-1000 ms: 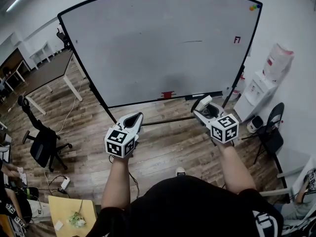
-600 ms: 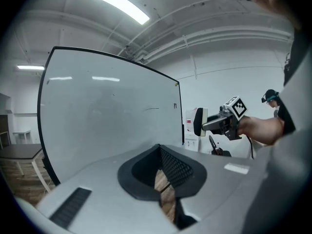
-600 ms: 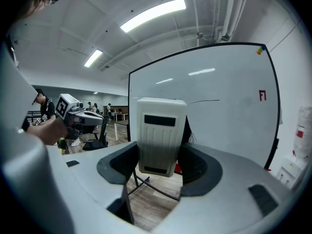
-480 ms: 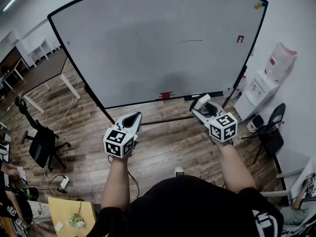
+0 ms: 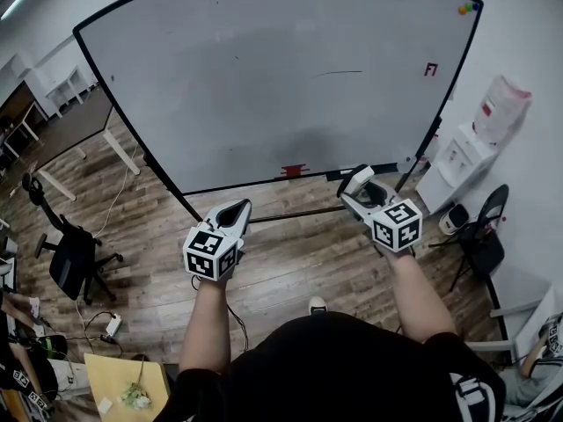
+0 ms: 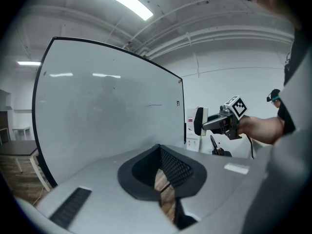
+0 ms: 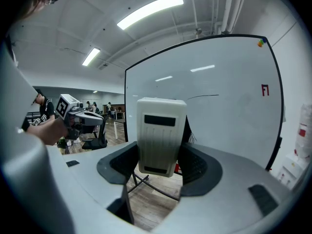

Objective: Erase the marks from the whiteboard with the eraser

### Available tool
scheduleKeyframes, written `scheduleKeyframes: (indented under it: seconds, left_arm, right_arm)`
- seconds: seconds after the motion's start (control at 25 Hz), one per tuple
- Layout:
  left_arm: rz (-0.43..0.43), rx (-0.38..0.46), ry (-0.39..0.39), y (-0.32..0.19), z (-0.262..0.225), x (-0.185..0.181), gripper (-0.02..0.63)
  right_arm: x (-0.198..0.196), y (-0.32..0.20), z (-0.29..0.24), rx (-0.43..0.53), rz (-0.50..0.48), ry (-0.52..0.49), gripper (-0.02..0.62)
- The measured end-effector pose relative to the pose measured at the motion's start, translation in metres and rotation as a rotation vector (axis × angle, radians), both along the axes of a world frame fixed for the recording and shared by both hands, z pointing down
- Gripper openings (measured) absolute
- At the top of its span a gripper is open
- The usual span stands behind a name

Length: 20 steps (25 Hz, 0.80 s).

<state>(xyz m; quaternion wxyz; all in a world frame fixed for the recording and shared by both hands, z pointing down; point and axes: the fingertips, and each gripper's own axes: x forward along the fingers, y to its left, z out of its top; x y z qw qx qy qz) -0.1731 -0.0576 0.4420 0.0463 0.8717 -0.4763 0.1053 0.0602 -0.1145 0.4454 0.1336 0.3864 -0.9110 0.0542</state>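
Note:
A large whiteboard (image 5: 264, 77) on a stand fills the upper part of the head view. It carries a thin dark line (image 5: 339, 73) and a small red mark (image 5: 430, 69) at the right. My right gripper (image 5: 354, 181) is shut on a white eraser (image 7: 159, 134), held below the board's bottom right. My left gripper (image 5: 236, 211) hangs shut and holds nothing, below the board's bottom edge. In the right gripper view the red mark (image 7: 265, 89) and the line (image 7: 202, 96) show beyond the eraser.
A small red object (image 5: 293, 170) sits on the board's bottom ledge. A water dispenser (image 5: 475, 139) and a black chair (image 5: 486, 231) stand at the right. An office chair (image 5: 69, 258) and a desk (image 5: 75, 134) are at the left. Coloured magnets (image 5: 464, 9) dot the top right corner.
The view has drawn slightly nearer the whiteboard. Both grippers kept about their places, the right still holding the eraser.

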Motion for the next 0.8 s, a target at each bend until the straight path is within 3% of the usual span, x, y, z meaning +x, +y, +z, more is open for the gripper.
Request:
scheduleKeyframes:
  seconds: [0.8]
  left_arm:
    - [-0.026,-0.015,0.0,-0.081,-0.003,0.006,0.011]
  right_arm:
    - [-0.01,-0.082,0.007,-0.01,-0.052,0.03,0.252]
